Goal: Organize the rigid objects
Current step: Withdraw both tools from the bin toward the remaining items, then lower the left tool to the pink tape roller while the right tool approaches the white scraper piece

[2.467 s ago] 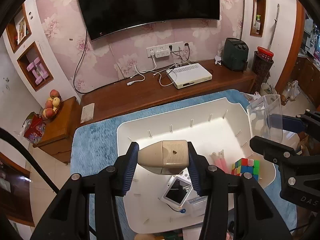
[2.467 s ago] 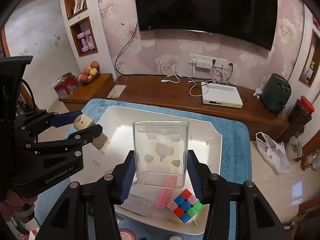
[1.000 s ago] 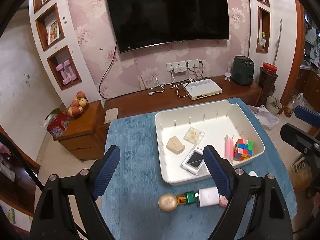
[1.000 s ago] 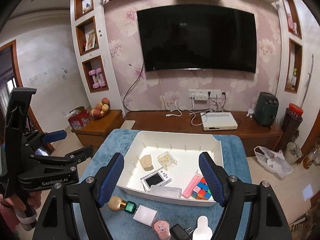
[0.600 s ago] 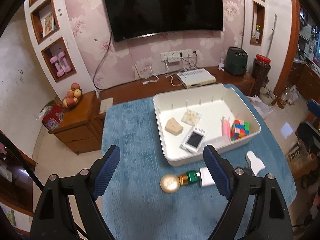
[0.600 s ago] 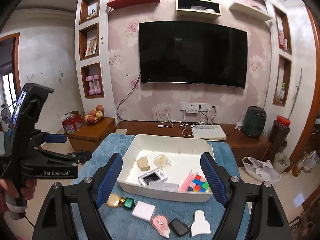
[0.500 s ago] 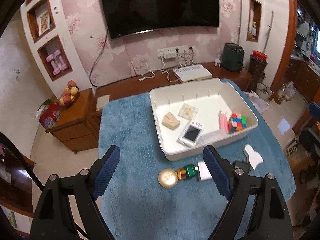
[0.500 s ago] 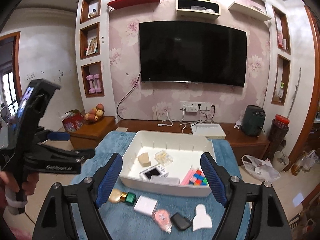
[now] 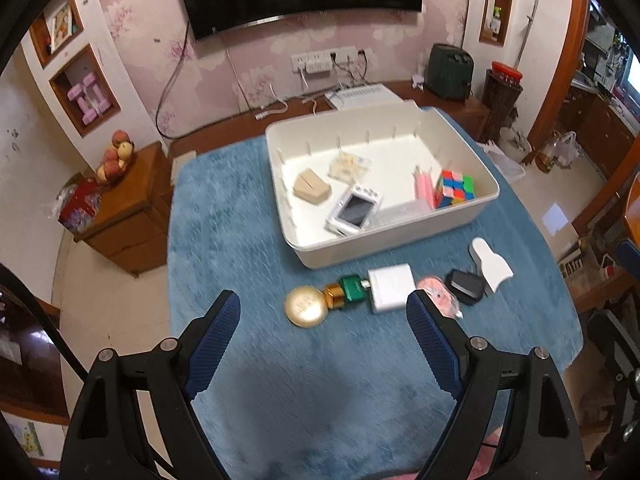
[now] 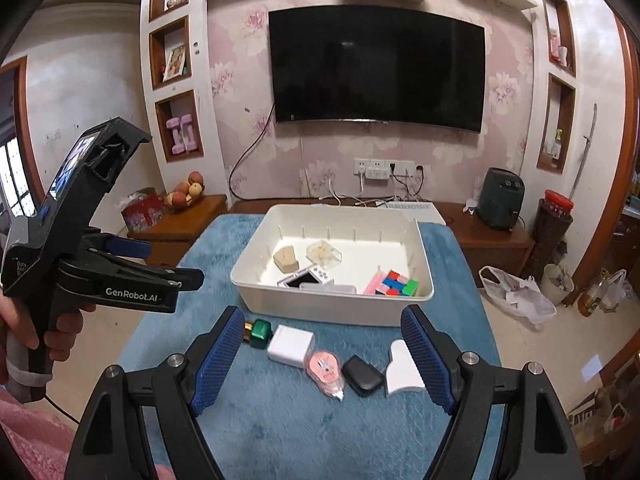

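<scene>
rigid objects sit in two groups on the blue tabletop (image 9: 240, 220). the white bin (image 9: 460, 216) already carries the tan block (image 9: 311, 189), the clear box (image 9: 349, 168), the small handheld (image 9: 354, 210), the pink piece (image 9: 425, 187) and the colour cube (image 9: 456, 189). moments ago i clamped the tan block in my left fingers (image 9: 323, 346) and the clear box in my right fingers (image 10: 322, 354); now both pairs are spread wide, carry nothing and hover back from the bin. i judge that drop done. left over, in a row just in front of the bin: the white charger (image 10: 291, 345), the gold-capped green bottle (image 9: 324, 303), the white scraper (image 10: 402, 370), the pink tape roller (image 10: 325, 368) and the black case (image 10: 362, 375).
</scene>
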